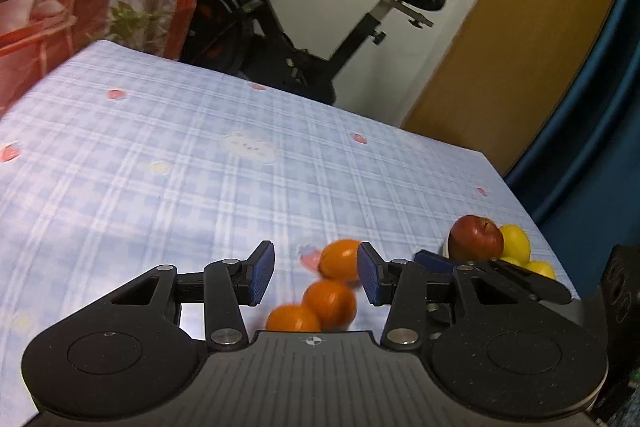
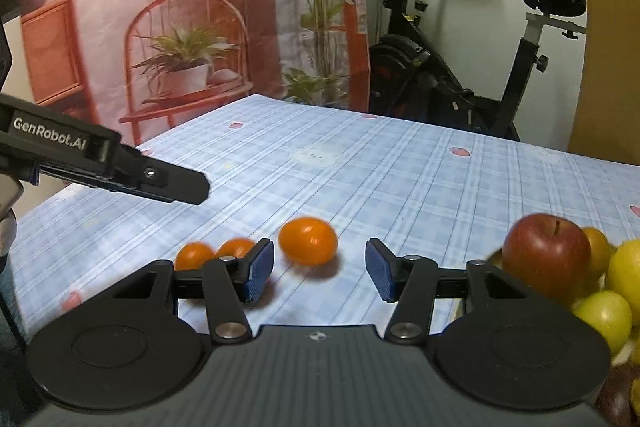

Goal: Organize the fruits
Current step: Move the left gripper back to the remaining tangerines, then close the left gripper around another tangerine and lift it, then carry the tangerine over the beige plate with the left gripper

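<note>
Three oranges lie loose in a row on the blue checked tablecloth (image 1: pixel 200 167): one (image 1: pixel 340 259) far, one (image 1: pixel 330 305) in the middle, one (image 1: pixel 294 319) near. My left gripper (image 1: pixel 316 275) hovers over them, open, with nothing pressed between its blue pads. In the right wrist view the same oranges (image 2: pixel 308 241) (image 2: pixel 236 249) (image 2: pixel 194 255) rest on the cloth. My right gripper (image 2: pixel 320 271) is open and empty just short of the nearest one. The left gripper (image 2: pixel 188 187) reaches in from the left above them. A red apple (image 2: pixel 546 255) and lemons (image 2: pixel 626 275) are piled at the right.
The pile with the apple (image 1: pixel 476 237) and lemons (image 1: pixel 516 241) sits in a white dish (image 1: pixel 446 247) near the table's right edge. An exercise bike (image 1: pixel 280 39) stands behind the table. A printed backdrop (image 2: pixel 160 27) hangs at the left.
</note>
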A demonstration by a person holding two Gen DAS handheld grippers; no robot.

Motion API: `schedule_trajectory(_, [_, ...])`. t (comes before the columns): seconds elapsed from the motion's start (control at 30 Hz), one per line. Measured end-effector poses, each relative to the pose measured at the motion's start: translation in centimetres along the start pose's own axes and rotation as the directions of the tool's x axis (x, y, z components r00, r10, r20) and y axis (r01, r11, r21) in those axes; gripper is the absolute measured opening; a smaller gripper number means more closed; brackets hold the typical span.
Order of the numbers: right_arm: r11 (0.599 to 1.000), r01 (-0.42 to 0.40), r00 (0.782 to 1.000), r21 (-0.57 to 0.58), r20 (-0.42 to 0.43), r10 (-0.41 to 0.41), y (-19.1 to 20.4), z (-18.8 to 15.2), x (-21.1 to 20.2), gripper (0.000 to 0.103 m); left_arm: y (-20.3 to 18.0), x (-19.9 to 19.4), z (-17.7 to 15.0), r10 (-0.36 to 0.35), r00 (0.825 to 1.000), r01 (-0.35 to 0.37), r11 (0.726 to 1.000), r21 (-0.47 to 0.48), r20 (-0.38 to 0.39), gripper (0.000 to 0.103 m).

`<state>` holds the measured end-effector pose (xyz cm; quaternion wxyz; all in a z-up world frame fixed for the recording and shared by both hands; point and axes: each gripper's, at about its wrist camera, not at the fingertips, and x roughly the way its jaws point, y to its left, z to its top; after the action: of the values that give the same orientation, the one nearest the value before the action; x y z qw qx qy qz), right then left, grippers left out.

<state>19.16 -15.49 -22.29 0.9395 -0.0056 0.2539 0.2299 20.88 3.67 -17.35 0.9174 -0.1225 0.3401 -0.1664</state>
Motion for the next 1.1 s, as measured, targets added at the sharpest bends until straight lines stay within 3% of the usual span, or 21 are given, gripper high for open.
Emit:
schedule_trajectory(0.17, [1.000,-0.003,1.000,0.003,-0.027,0.003,0.0,0.7,2.0,0.053,0.6,3.6,1.0,-0.071,0.994,0.066,0.996,-0.059,-0.080,0.047])
schedule_trajectory(0.4, [0.999,-0.035,0.997,0.037,-0.063,0.037,-0.6,0.8,3.7,0.053,1.0,6.8,1.0,-0.102,0.985,0.081,0.986,-0.147,-0.140,0.047])
schedule_trajectory(0.8, [0.992,-0.064,0.993,0.110,-0.095,0.075,-1.4,1.1,5.0,0.053,0.1,9.3,0.2,-0.123,0.973,0.103,0.988,-0.111,-0.193,0.046])
schedule_trajectory(1.1, [0.985,-0.074,0.991,0.157,-0.102,0.090,-1.8,0.6,4.3,0.044,-0.9,9.4,-0.3,-0.126,0.972,0.114,0.991,-0.068,-0.199,0.043])
